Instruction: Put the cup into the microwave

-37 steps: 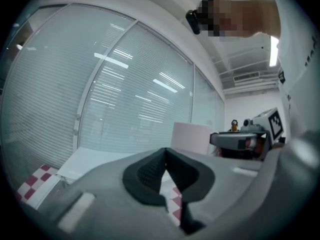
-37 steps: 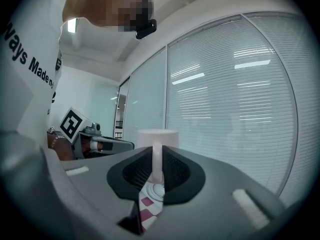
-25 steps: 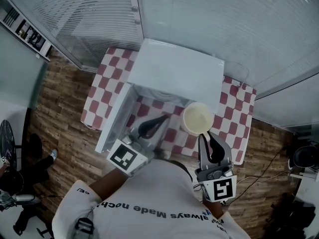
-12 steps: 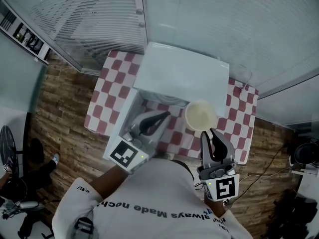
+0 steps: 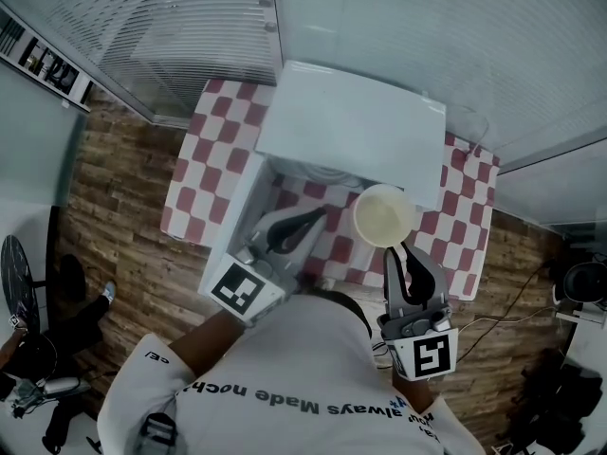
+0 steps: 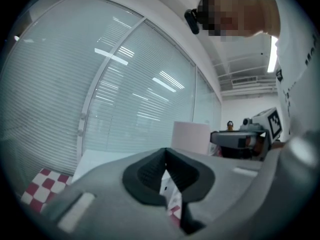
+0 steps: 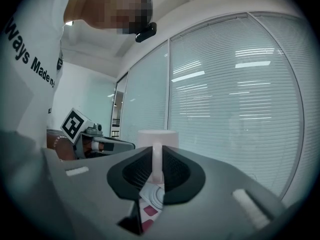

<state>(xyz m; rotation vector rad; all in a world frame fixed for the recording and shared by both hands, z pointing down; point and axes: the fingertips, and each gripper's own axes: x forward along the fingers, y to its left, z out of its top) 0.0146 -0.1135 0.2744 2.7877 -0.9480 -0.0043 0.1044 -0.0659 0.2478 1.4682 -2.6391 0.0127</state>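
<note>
White microwave (image 5: 351,136) is sitting on a red and white checked cloth (image 5: 204,159), with its door (image 5: 228,230) hanging open on the left. Right gripper (image 5: 403,259) is squeezing the handle of the cup (image 5: 383,217), holding it up just in front of the microwave. Left gripper (image 5: 308,222) is pinched closed on nothing, between the door and the cup. Blinds (image 5: 171,27) are covering the windows behind. From above, the microwave's top is hiding its inside. The person's shirt (image 5: 285,377) is covering the near edge of the cloth.

Pale, empty cup (image 5: 384,215), upright with its mouth up, held by its handle (image 7: 157,159) between the closed jaws of the right gripper (image 5: 400,254), just before the front right of the white microwave (image 5: 351,131), whose door (image 5: 230,221) stands swung open to the left.
</note>
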